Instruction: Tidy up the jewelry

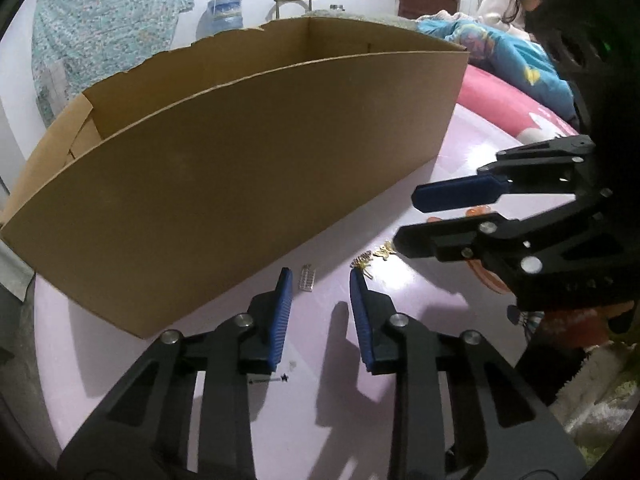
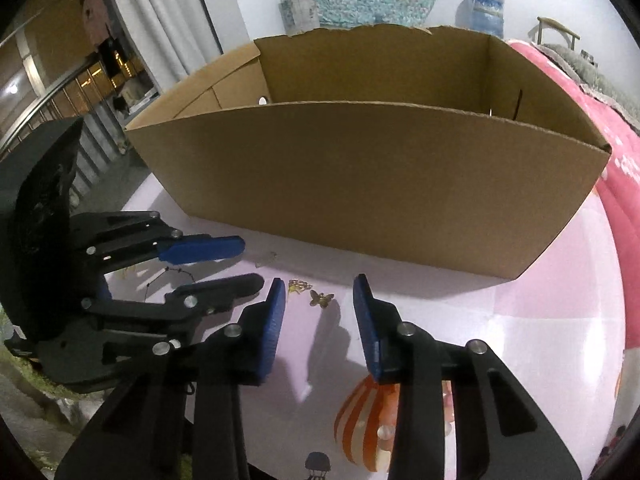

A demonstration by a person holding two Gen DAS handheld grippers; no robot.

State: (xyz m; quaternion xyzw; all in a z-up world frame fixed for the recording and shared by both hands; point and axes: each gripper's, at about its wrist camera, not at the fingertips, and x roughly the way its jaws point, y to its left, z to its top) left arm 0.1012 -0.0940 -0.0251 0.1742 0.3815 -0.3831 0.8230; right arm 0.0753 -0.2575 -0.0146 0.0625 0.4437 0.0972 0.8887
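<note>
Left hand-held gripper (image 1: 318, 276) released, nothing between its pads. Right hand-held gripper (image 2: 320, 284) released too, butterfly charm (image 2: 321, 299) on the bench (image 2: 540, 320) between its tips. Cardboard box (image 2: 360, 184) at 12 o'clock.

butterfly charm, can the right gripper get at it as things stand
Probably yes. The butterfly charm lies bare on the table just ahead of the right gripper, whose jaws stand apart with nothing between them. The left gripper sits off to the side.
</note>
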